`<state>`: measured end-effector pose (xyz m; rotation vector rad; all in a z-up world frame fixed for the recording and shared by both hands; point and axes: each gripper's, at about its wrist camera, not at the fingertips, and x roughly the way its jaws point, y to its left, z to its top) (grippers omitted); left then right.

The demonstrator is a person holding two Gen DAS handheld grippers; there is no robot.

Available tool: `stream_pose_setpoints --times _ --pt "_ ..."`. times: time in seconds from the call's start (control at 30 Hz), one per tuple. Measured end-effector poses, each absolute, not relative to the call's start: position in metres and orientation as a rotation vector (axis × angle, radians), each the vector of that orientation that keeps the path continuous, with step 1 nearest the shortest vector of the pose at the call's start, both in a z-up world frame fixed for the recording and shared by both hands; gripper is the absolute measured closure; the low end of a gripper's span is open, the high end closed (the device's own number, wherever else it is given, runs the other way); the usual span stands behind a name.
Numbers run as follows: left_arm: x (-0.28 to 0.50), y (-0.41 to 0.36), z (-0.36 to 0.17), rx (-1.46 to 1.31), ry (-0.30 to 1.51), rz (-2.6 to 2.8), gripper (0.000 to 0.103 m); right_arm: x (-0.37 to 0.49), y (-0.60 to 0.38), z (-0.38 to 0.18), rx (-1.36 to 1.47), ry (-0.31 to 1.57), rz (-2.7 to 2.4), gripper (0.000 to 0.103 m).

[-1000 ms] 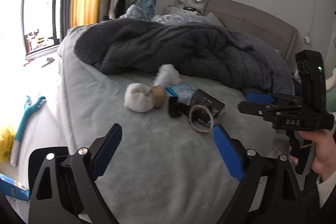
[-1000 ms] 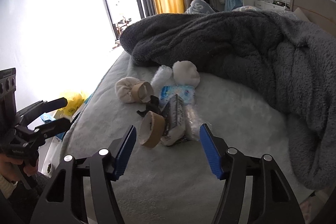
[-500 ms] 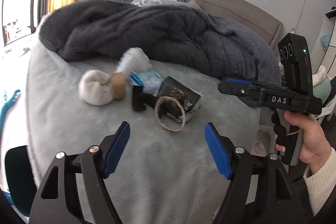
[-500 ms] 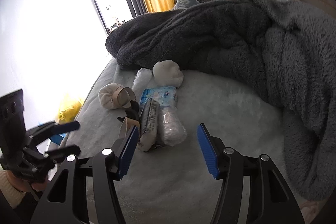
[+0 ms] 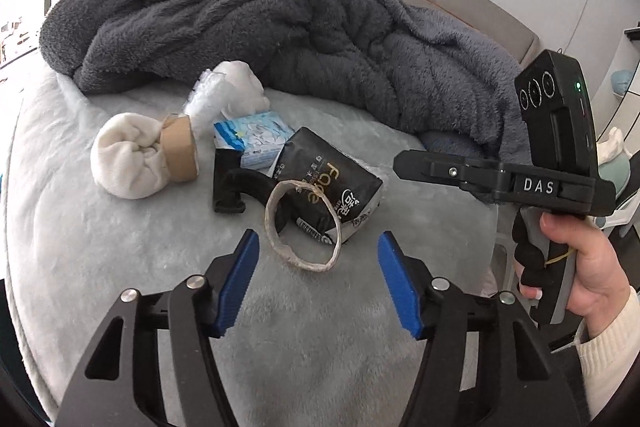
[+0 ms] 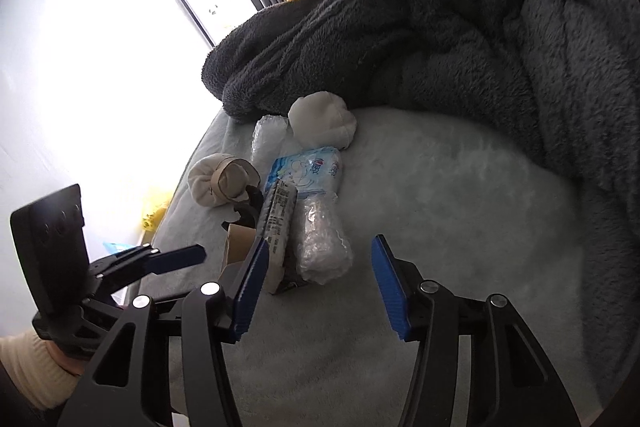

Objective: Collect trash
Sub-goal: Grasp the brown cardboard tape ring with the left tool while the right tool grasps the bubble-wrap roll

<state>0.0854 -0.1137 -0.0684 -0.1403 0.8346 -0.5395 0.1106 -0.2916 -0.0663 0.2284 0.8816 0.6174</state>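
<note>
Trash lay clustered on a pale grey fleece bedspread beside a heaped dark grey plush blanket: a flattened cardboard tape ring leaning on a black foil snack packet, a blue-and-white tissue pack and a rolled white sock with a tan cuff. The left gripper hovered just short of the ring, blue-padded fingers apart. The right gripper, fingers likewise spread and empty, faced a crumpled clear plastic wrapper.
</note>
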Motion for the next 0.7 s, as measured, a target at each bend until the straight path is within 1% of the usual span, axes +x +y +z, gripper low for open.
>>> stream_pose_setpoints --times 0.03,0.13,0.47,0.5,0.57,0.6,0.63,0.7 --pt "0.088 -0.114 -0.068 -0.142 0.837 -0.544 0.044 0.113 -0.291 -0.068 0.232 0.888 0.619 0.049" --pt "0.095 -0.115 -0.069 -0.151 0.841 -0.544 0.046 0.118 -0.290 -0.072 0.215 0.905 0.608 0.049" --pt "0.110 -0.119 -0.077 -0.143 0.905 -0.562 0.047 0.136 -0.271 -0.086 0.197 0.960 0.632 0.049" --pt "0.112 -0.119 -0.079 -0.149 0.918 -0.574 0.048 0.138 -0.267 -0.089 0.189 0.975 0.634 0.050" --pt "0.114 -0.117 -0.081 -0.156 0.929 -0.581 0.053 0.141 -0.264 -0.093 0.192 0.993 0.639 0.056" --pt "0.115 -0.115 -0.082 -0.161 0.933 -0.588 0.058 0.143 -0.263 -0.094 0.194 0.997 0.635 0.063" --pt "0.114 -0.114 -0.082 -0.163 0.931 -0.593 0.066 0.145 -0.261 -0.094 0.183 0.998 0.627 0.066" --pt "0.113 -0.114 -0.080 -0.142 0.917 -0.595 0.075 0.146 -0.260 -0.092 0.159 0.992 0.612 0.068"
